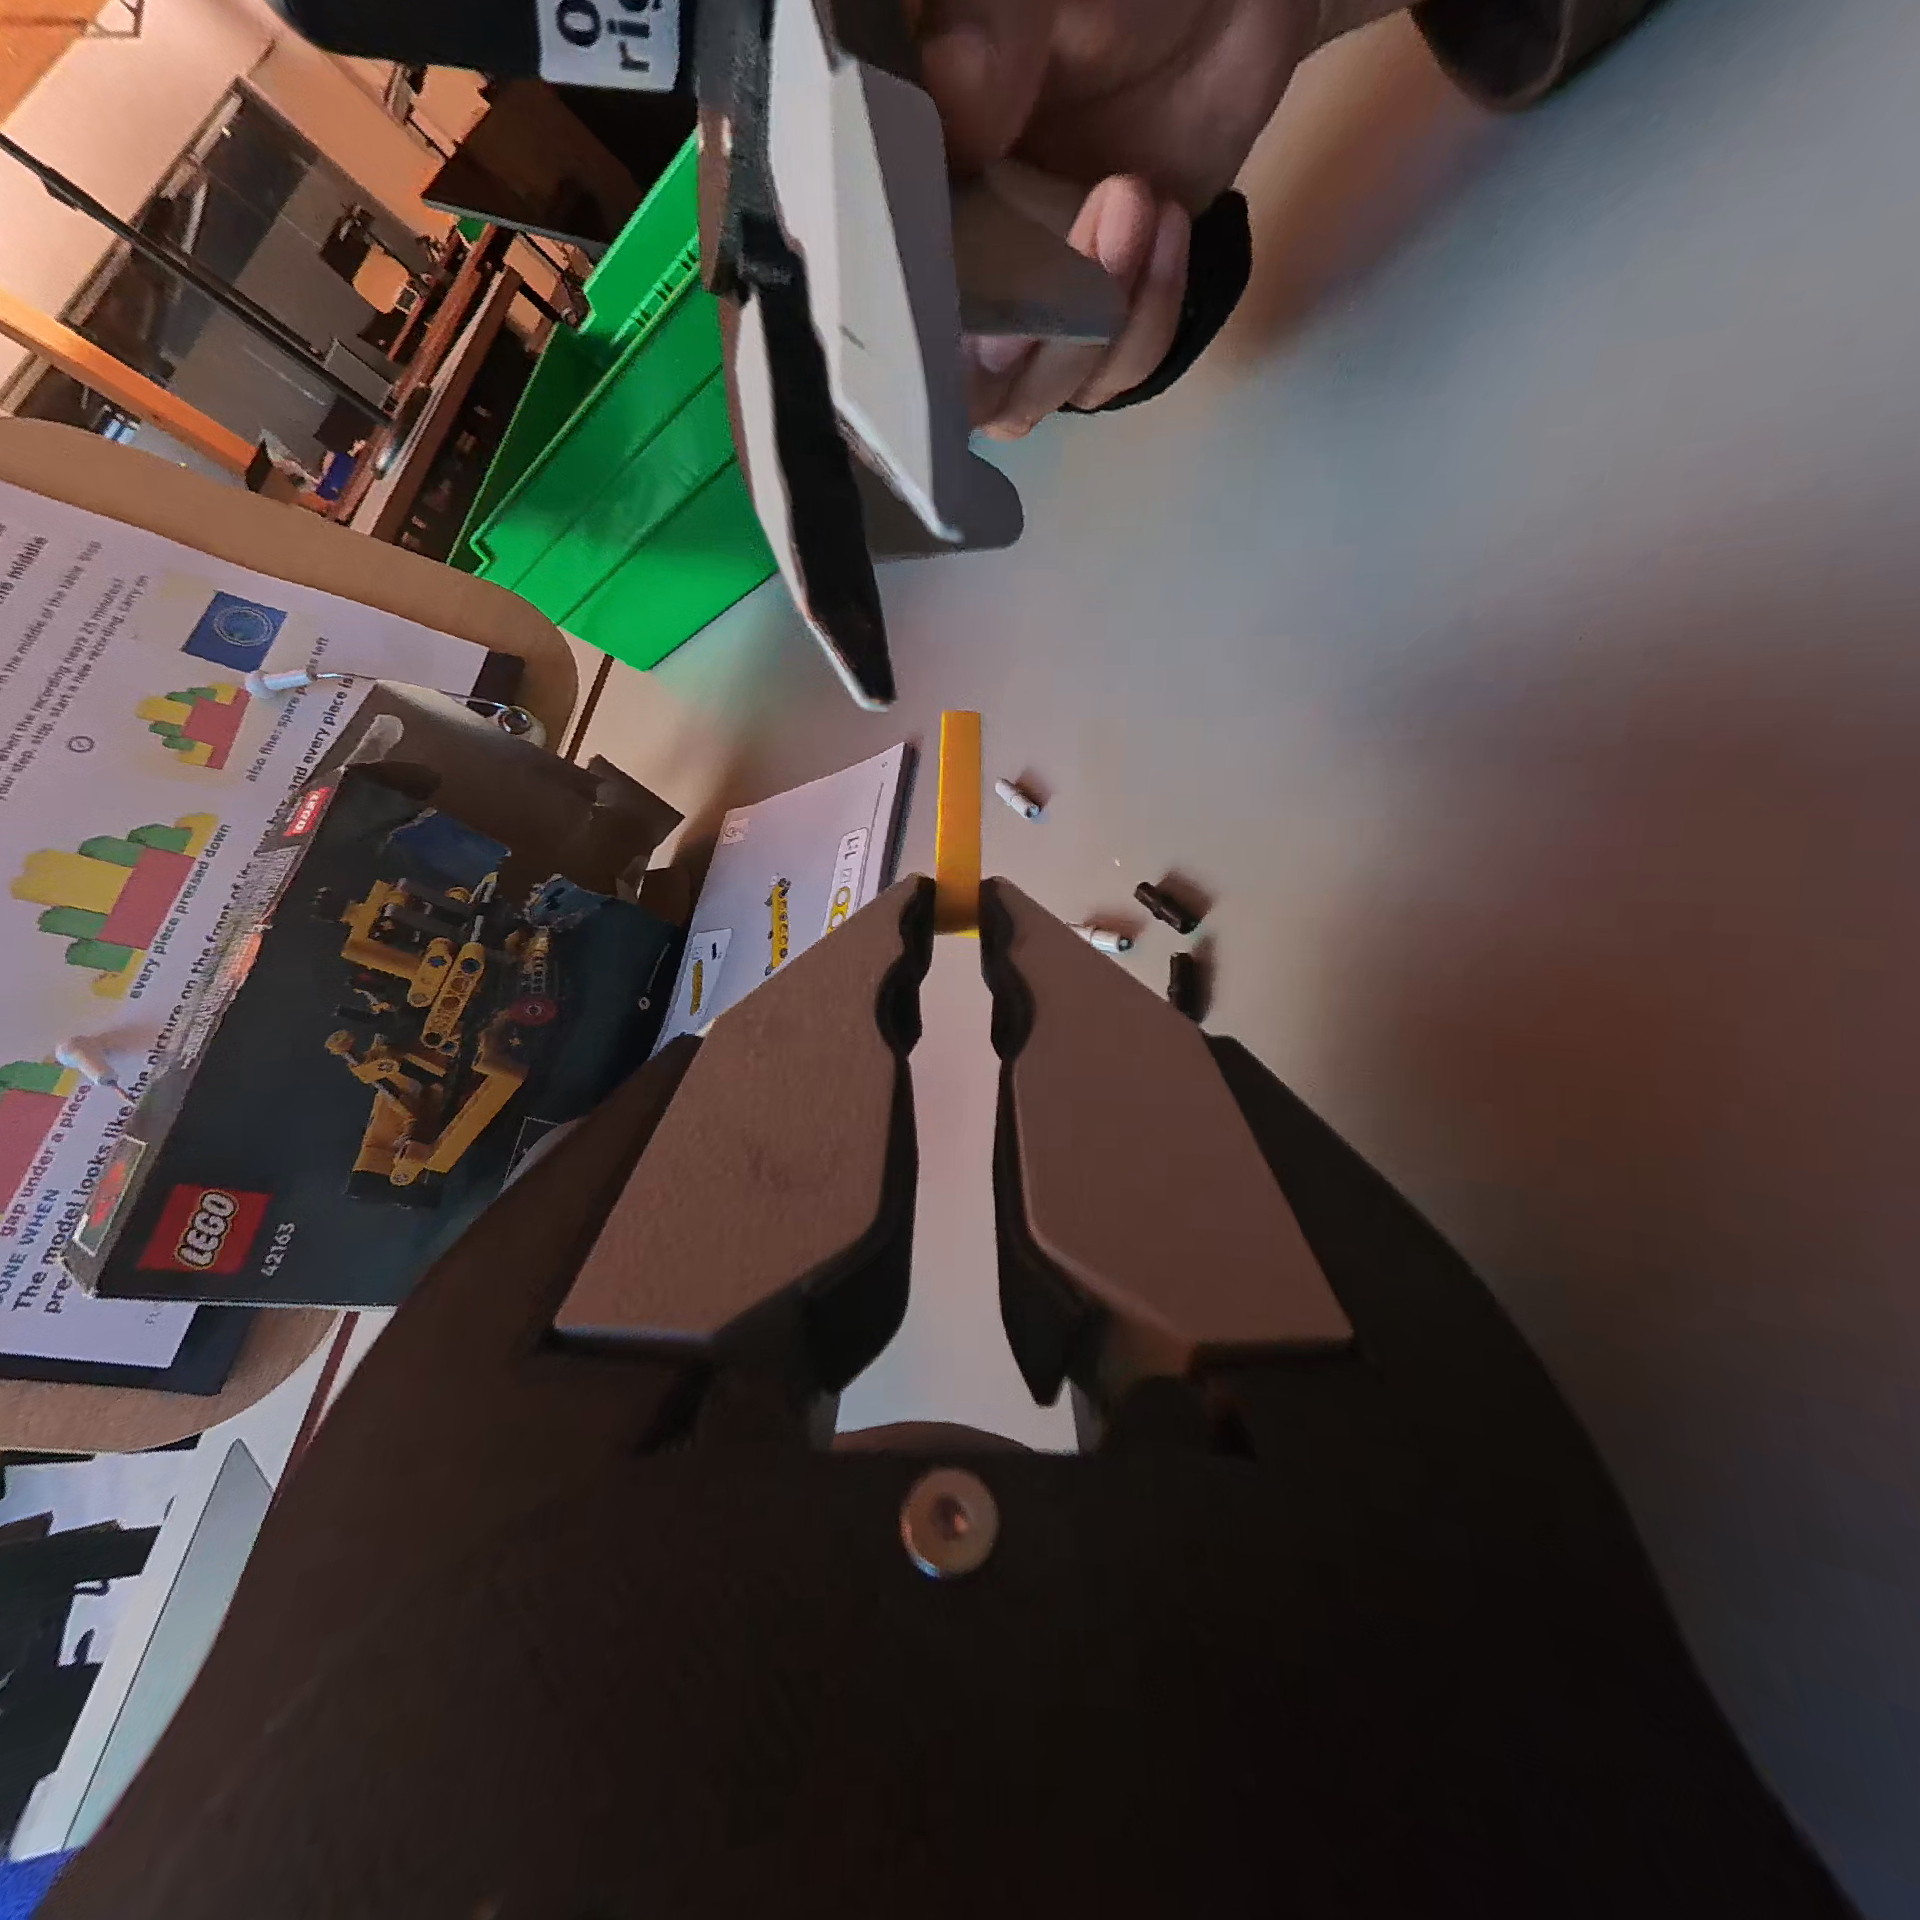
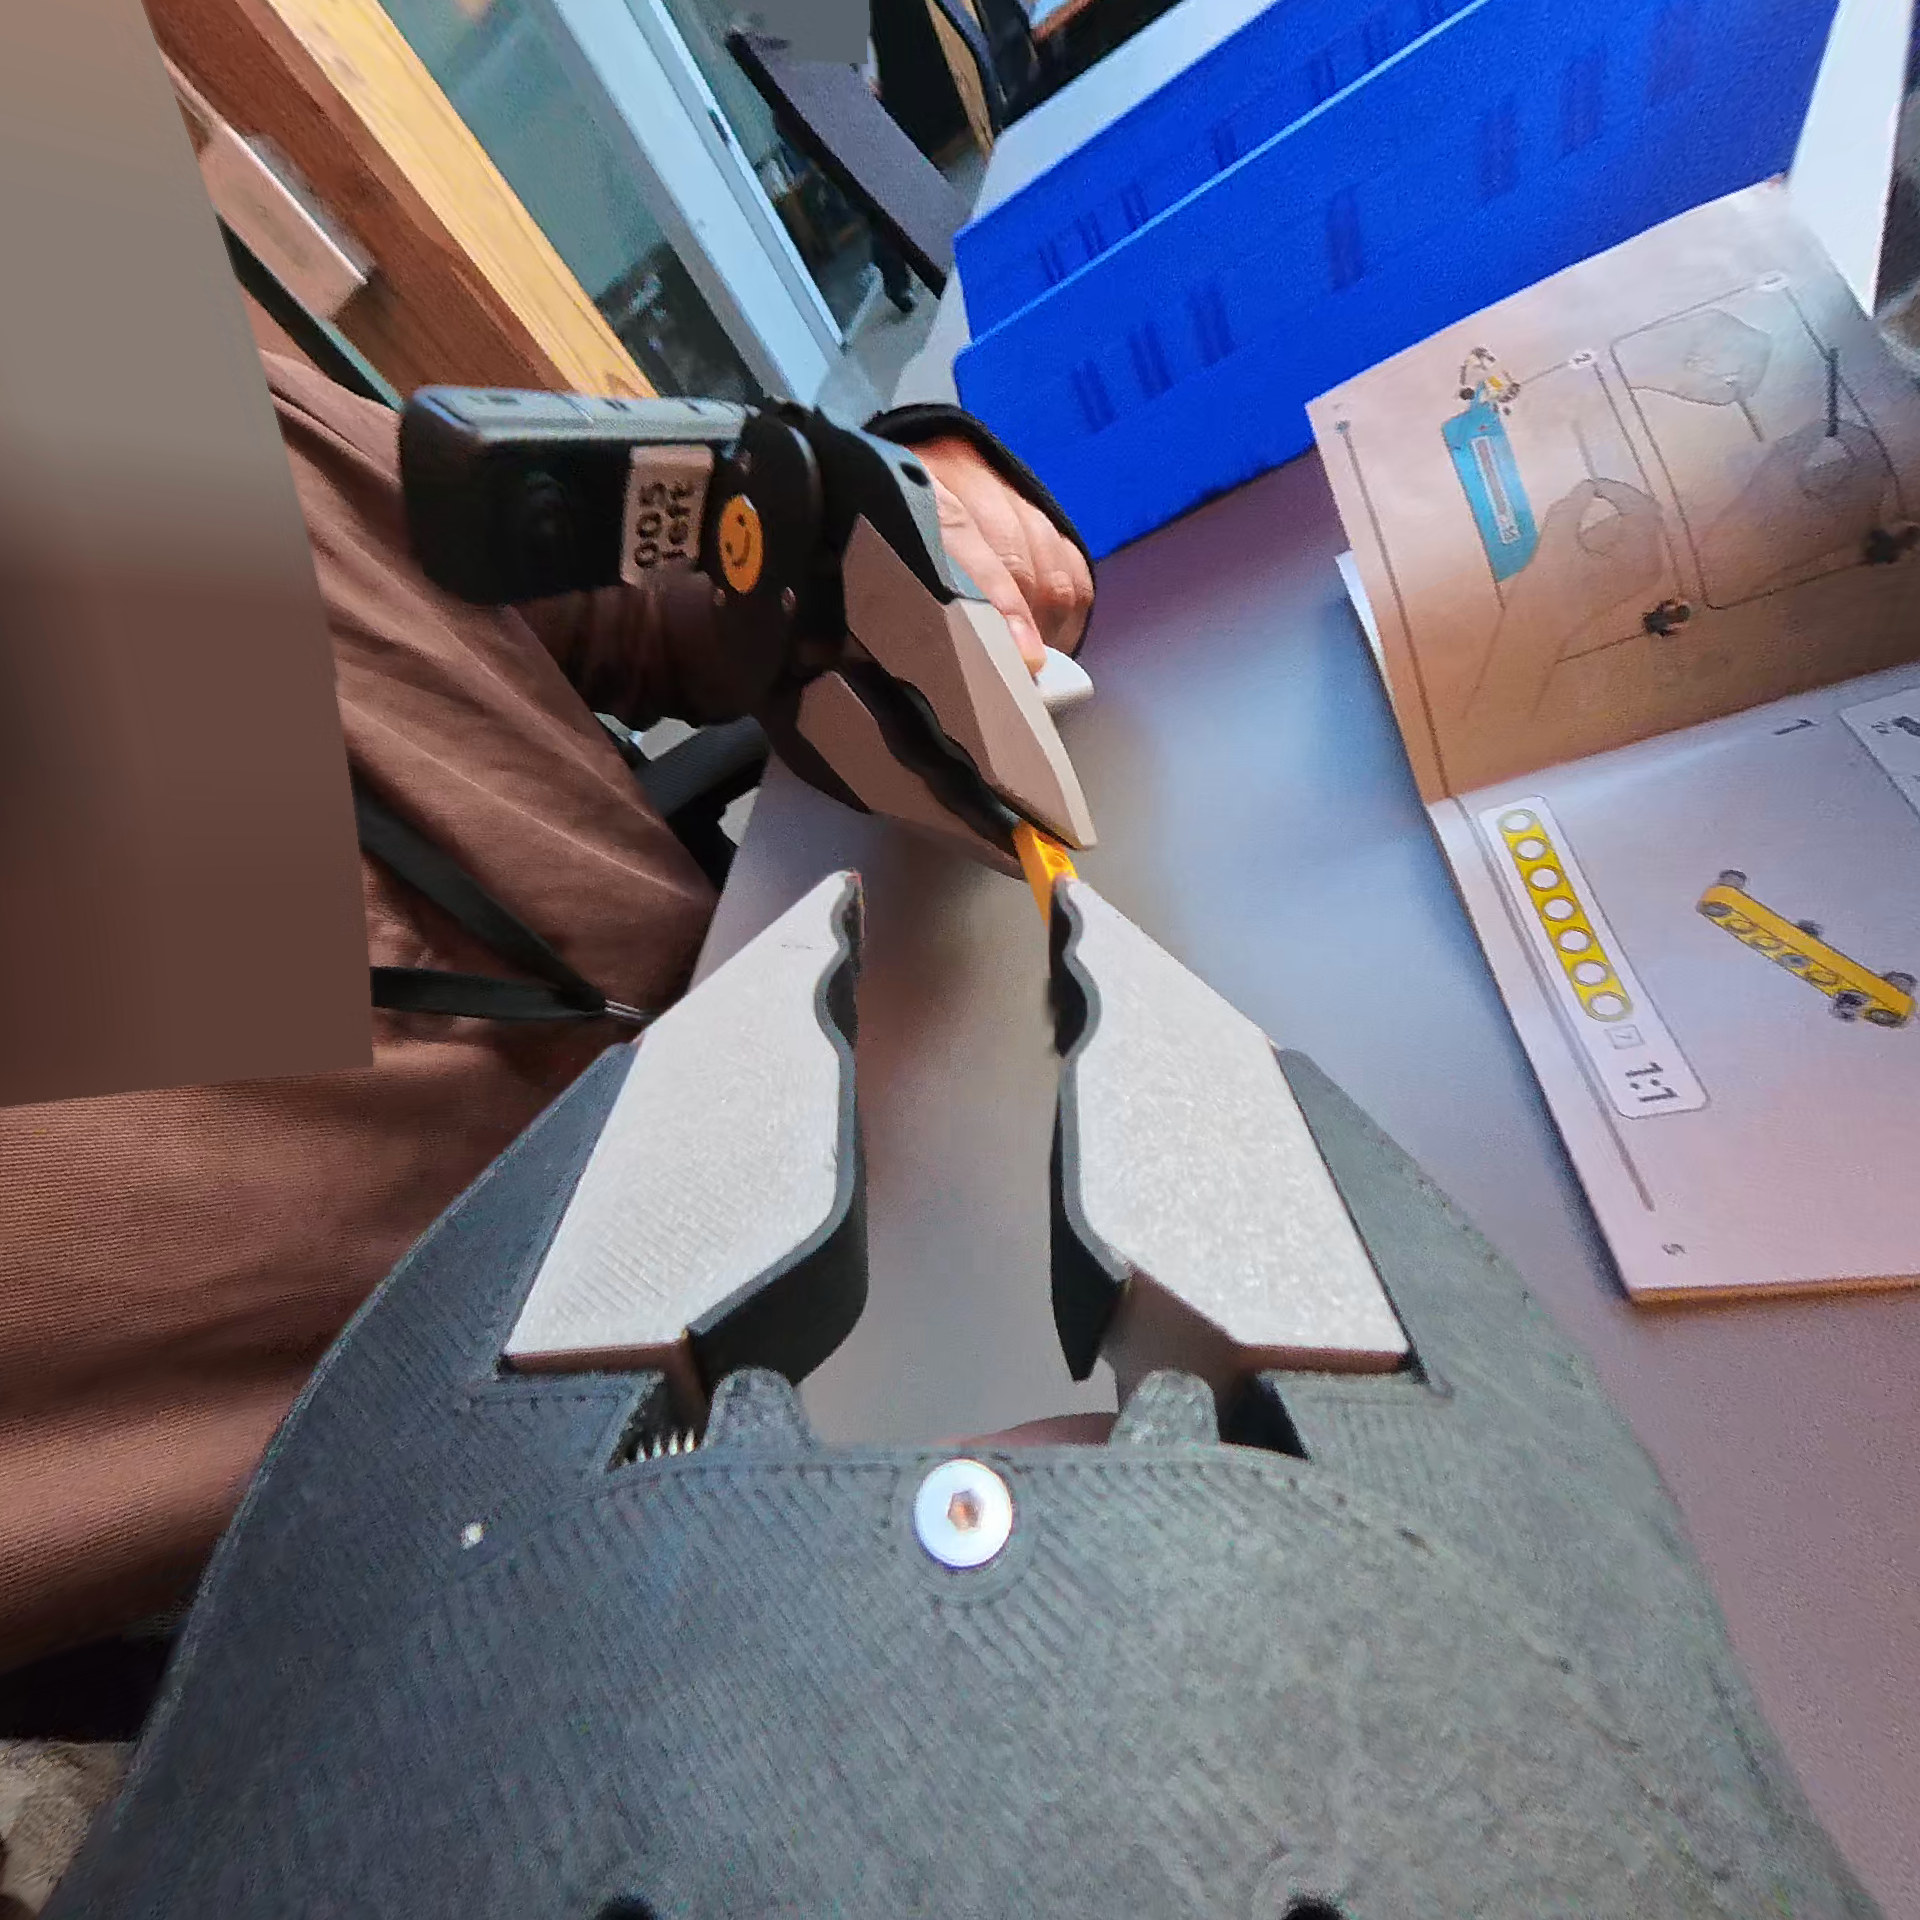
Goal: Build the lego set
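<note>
My left gripper (image 1: 956, 899) is shut on one end of a long yellow beam (image 1: 958, 800), which sticks out forward above the white table (image 1: 1455, 727). In the right wrist view the left gripper (image 2: 1023, 826) holds the same beam (image 2: 1042, 871) by its tips. My right gripper (image 2: 954, 914) is open and empty, and its right fingertip lies right against the beam's free end. In the left wrist view the right gripper (image 1: 868, 665) hovers just beyond the beam's far end. Two white pins (image 1: 1018, 798) and two black pins (image 1: 1166, 904) lie on the table beside the beam.
The open instruction booklet (image 2: 1662, 935) lies on the table, also seen in the left wrist view (image 1: 800, 883). The set's box (image 1: 343, 1039) lies on a printed sheet (image 1: 125, 779). A green bin (image 1: 623, 468) and a blue bin (image 2: 1247, 260) stand at the table's edges. A person's brown sleeve (image 2: 468, 727) is close. Left tips to right tips: about 4 cm.
</note>
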A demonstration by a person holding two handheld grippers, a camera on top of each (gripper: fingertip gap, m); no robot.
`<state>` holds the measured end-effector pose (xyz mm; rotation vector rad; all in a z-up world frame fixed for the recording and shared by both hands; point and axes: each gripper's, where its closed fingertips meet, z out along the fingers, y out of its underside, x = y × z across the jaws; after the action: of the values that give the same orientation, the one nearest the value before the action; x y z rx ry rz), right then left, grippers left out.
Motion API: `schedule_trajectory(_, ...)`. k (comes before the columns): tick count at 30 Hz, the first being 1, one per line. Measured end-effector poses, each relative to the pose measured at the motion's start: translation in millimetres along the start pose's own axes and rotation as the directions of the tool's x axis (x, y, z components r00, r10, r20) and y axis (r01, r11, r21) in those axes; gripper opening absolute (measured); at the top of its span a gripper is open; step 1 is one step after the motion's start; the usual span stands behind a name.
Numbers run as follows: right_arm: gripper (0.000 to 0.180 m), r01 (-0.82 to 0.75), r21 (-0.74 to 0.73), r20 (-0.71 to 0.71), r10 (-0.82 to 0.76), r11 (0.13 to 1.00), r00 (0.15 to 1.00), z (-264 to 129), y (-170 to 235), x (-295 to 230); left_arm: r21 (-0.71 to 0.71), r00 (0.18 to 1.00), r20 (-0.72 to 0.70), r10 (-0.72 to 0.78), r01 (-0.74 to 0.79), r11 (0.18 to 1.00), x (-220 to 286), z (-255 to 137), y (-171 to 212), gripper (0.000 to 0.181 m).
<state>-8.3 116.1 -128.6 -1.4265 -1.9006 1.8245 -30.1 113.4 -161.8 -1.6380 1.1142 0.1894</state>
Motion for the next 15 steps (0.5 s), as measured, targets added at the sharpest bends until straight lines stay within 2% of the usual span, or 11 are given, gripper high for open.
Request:
schedule_trajectory(7, 0.033, 0.059, -0.1, -0.112, -0.07, 0.993, 0.991, 2, 15, 15, -0.002, 1.0, 0.009, 0.004, -0.004, 1.0, -2, -1, 0, 0.006)
schedule_trajectory(15, 0.032, 0.06, -0.123, -0.134, -0.077, 0.991, 0.988, 1, 20, 19, -0.023, 1.0, 0.011, 0.021, -0.02, 1.0, -2, 1, 4, 0.006)
